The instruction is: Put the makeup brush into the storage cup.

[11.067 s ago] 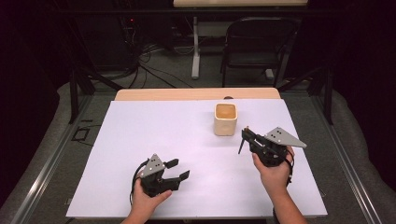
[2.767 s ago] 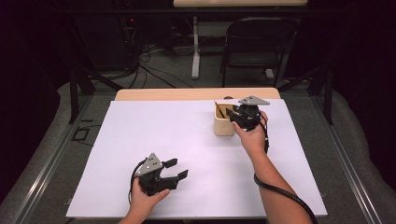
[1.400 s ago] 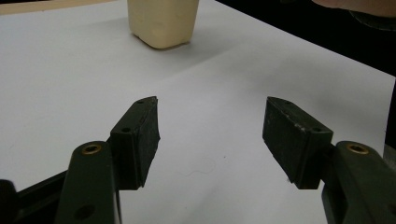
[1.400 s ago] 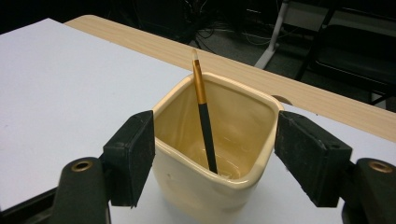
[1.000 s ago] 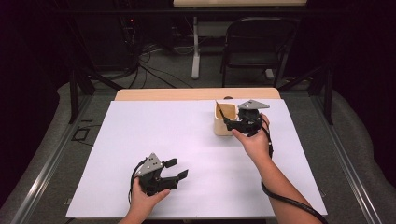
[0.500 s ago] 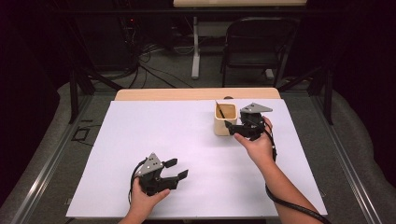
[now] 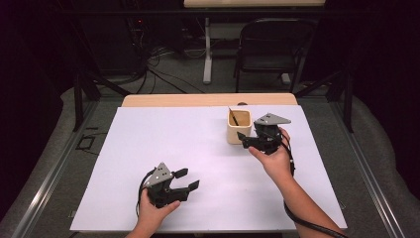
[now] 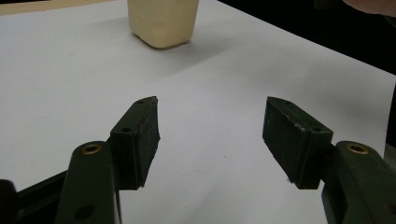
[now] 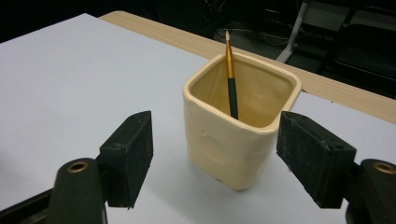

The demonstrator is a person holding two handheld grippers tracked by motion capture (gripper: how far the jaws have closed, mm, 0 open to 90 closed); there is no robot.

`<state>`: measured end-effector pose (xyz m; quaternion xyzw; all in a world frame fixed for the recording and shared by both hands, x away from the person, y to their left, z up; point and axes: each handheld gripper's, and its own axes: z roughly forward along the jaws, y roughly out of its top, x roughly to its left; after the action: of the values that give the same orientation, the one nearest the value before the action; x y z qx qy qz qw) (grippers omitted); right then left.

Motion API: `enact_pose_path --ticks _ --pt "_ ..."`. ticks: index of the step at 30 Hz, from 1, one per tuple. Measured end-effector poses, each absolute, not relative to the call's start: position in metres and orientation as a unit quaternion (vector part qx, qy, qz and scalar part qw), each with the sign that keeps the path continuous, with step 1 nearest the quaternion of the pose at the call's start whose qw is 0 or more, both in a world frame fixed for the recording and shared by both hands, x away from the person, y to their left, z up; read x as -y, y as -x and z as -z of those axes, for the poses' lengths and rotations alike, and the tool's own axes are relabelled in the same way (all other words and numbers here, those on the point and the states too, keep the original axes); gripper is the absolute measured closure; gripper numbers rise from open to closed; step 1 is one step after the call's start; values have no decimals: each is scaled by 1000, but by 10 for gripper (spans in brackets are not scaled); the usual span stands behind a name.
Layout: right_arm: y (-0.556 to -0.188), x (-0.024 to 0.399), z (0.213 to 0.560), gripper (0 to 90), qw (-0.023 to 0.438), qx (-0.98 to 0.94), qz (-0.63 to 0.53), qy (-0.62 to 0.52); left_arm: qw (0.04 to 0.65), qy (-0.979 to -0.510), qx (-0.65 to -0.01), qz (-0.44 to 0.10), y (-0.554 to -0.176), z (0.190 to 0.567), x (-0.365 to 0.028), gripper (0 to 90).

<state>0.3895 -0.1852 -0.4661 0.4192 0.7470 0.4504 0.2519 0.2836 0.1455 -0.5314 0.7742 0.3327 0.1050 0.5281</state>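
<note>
A cream square ceramic cup (image 7: 238, 127) stands on the white table sheet (image 7: 188, 153), right of centre toward the back. A thin brush (image 9: 230, 77) with a black and gold handle leans inside the cup (image 9: 240, 126). My right gripper (image 7: 243, 139) hovers just right of the cup, open, with nothing between its jaws; in the right gripper view (image 9: 215, 154) the cup sits just beyond the gap. My left gripper (image 7: 187, 179) rests open near the front left, far from the cup (image 8: 162, 21), and holds nothing (image 8: 210, 135).
A wooden table edge (image 7: 208, 99) runs behind the white sheet. A black chair (image 7: 270, 49) and cables on the floor lie beyond the table. Dark frame rails flank both sides.
My right gripper carried the brush to the cup, let it go inside, and has now drawn back a little to the right. The left gripper has stayed still.
</note>
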Motion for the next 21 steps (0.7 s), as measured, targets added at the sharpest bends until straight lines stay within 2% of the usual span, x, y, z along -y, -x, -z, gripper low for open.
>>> enact_pose_path --ticks 21 --pt "-367 179 470 267 231 -751 -466 -406 525 -776 -334 -104 -284 532 -146 364"
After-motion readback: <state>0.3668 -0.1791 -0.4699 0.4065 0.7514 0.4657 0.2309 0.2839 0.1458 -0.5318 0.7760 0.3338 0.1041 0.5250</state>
